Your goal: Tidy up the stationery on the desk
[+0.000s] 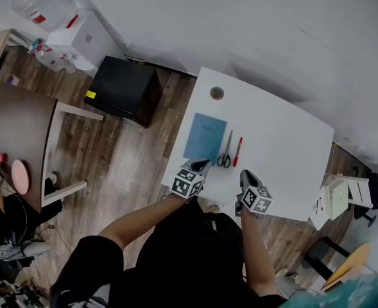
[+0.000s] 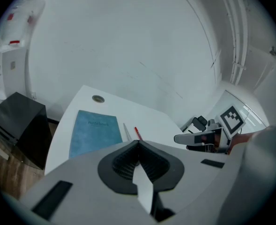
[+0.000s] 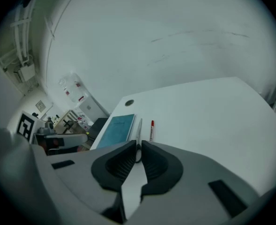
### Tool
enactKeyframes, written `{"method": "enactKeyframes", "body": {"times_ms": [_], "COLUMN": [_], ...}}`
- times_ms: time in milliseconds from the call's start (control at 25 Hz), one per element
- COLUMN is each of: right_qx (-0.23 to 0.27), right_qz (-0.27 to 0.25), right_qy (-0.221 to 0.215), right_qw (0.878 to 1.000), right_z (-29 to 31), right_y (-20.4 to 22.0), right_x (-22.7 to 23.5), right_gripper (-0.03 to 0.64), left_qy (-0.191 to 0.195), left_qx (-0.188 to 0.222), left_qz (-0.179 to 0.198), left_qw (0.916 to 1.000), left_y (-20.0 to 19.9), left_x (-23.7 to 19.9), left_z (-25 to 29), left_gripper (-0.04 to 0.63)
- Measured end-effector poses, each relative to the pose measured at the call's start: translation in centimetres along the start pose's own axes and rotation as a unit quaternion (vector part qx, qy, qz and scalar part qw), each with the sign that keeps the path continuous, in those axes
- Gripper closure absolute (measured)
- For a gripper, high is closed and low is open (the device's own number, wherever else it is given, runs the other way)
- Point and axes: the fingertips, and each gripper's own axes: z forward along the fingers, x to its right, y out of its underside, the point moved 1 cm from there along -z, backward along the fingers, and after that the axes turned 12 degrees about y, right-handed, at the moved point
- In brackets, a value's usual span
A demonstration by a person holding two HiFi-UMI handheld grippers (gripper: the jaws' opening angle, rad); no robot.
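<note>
On the white desk (image 1: 278, 140) a blue notebook (image 1: 205, 138) lies at the left, with scissors (image 1: 225, 153) and a red pen (image 1: 237, 151) side by side just to its right. The notebook (image 2: 94, 132), scissors (image 2: 127, 131) and pen (image 2: 138, 133) lie ahead of my left gripper (image 2: 138, 143), whose jaws meet with nothing between them. It hovers over the desk's near edge, by the notebook's near corner (image 1: 198, 165). My right gripper (image 1: 245, 175) hangs a little right of it, behind the pen. Its jaws (image 3: 139, 145) are drawn together with only a slit, empty, facing the scissors (image 3: 138, 128).
A round cable hole (image 1: 217, 93) sits at the desk's far left corner. On the wooden floor to the left stand a black box (image 1: 124, 90) and a brown table (image 1: 22, 140). A white chair (image 1: 336, 197) is off the desk's right end.
</note>
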Motion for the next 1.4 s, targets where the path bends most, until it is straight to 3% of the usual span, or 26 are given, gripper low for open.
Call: {"method": "enactKeyframes", "body": {"times_ms": [240, 480, 680, 880, 1160, 1400], "right_qx": [0.084, 0.195, 0.243, 0.246, 0.308, 0.339], "right_qz": [-0.032, -0.102, -0.115, -0.089, -0.111, -0.125], "right_qy": [-0.049, -0.066, -0.059, -0.074, -0.069, -0.057], "right_qw": [0.995, 0.973, 0.961, 0.962, 0.942, 0.931], "right_z": [-8.5, -20.3, -28.3, -32.8, -38.5, -40.6], "right_y": [0.0, 2.6, 7.1, 10.8, 11.6, 11.3], "right_x": [-1.6, -1.3, 1.4, 2.6, 1.6, 1.3], "right_gripper": [0.581, 0.581, 0.581, 0.581, 0.581, 0.583], "left_qy": [0.001, 0.02, -0.069, -0.086, -0.098, -0.102], "left_qx": [0.049, 0.084, 0.158, 0.182, 0.23, 0.242], "left_qz": [0.049, 0.107, 0.146, 0.173, 0.23, 0.256], "left_qw": [0.9976, 0.9904, 0.9743, 0.9642, 0.9405, 0.9303], "left_y": [-0.3, 3.4, 7.5, 10.3, 10.2, 10.4], "left_x": [8.5, 21.2, 29.4, 35.9, 40.8, 42.7], "left_z": [-0.6, -1.5, -4.6, -7.3, -10.5, -12.0], "left_gripper": [0.581, 0.581, 0.581, 0.581, 0.581, 0.581]}}
